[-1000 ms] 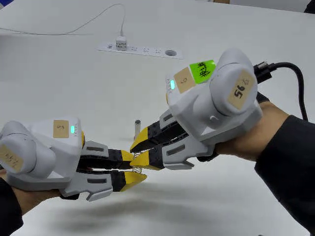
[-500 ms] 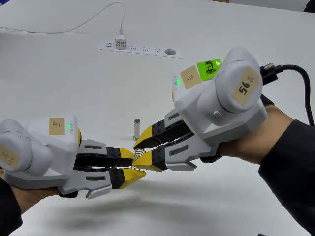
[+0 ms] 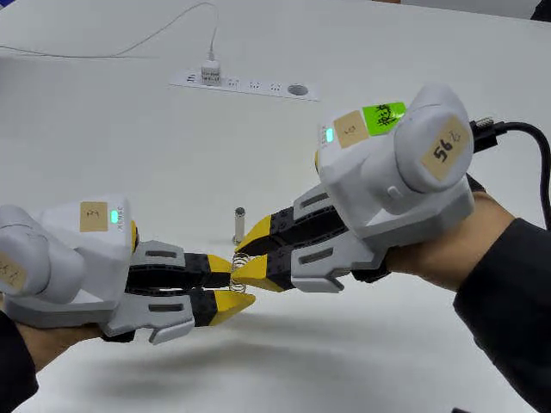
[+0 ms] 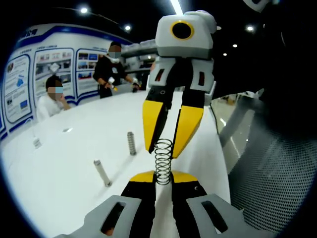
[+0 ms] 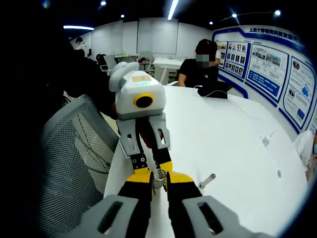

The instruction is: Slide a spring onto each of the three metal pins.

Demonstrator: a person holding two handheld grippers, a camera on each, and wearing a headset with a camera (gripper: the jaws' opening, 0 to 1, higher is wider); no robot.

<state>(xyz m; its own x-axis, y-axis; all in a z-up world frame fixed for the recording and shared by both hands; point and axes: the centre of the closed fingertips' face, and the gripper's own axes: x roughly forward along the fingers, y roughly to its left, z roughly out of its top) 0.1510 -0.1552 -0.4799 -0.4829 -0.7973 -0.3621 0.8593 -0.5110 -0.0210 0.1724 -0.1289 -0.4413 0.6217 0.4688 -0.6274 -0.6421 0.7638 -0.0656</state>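
The spring bridges my two sets of jaws. Its long axis runs straight out from my left gripper into my right gripper, and each pinches one end. A pin stands on the counter just beyond the tips.

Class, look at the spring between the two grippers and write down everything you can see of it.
The spring is a small, bare metal coil, silvery, with open, even turns, and looks uncompressed. It is held straight, off the white table, and bridges the two grippers. One end sits pinched between the yellow jaw tips of the left gripper, and the other end sits between the tips of the right gripper. Nothing else touches it.
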